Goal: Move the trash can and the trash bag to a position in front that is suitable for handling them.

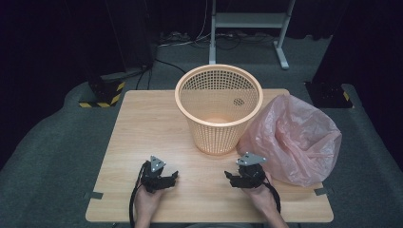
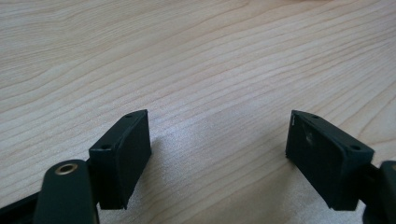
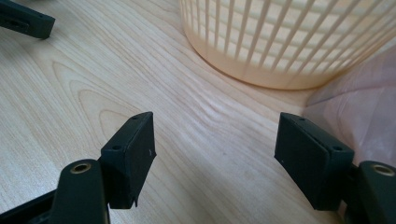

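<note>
My left gripper [image 1: 174, 176] rests released on bare wood, far from everything. The orange basket [image 1: 218, 108] stands mid-table, light and likely to skid or tip if I nudge it. My right gripper [image 1: 229, 176], jaws spread and empty, sits beside the pink bag [image 1: 294, 140]; thin film may slip or tear. The pale wooden table [image 1: 142, 128] stands on grey carpet in a dark room.
</note>
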`<move>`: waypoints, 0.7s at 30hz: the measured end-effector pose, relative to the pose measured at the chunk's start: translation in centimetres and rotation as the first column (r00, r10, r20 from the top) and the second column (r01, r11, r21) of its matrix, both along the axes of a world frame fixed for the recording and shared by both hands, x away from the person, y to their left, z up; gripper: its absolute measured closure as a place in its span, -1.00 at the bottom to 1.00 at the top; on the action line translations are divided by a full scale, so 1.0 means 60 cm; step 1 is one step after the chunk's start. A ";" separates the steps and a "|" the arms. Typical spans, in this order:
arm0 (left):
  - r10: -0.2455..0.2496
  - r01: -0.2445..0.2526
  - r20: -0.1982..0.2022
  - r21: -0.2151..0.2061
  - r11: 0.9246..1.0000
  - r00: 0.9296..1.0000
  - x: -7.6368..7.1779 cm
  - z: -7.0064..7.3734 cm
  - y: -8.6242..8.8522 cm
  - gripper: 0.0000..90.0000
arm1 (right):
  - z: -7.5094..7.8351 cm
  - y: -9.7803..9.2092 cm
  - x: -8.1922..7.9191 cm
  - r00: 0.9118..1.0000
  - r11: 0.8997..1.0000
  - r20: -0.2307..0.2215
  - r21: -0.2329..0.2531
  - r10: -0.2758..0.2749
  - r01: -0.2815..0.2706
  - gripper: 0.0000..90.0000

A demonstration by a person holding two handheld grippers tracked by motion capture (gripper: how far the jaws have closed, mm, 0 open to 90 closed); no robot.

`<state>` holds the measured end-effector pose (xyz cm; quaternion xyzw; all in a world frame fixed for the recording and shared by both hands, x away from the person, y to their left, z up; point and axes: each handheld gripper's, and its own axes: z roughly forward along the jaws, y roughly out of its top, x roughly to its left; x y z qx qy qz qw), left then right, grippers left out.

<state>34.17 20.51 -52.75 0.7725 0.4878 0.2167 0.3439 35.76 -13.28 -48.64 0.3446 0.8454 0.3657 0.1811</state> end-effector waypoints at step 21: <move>0.004 -0.004 0.000 -0.002 1.000 1.000 0.000 0.000 0.000 -0.51 | 0.013 -0.005 0.004 1.000 1.000 -0.008 0.012 0.007 -0.006 -0.35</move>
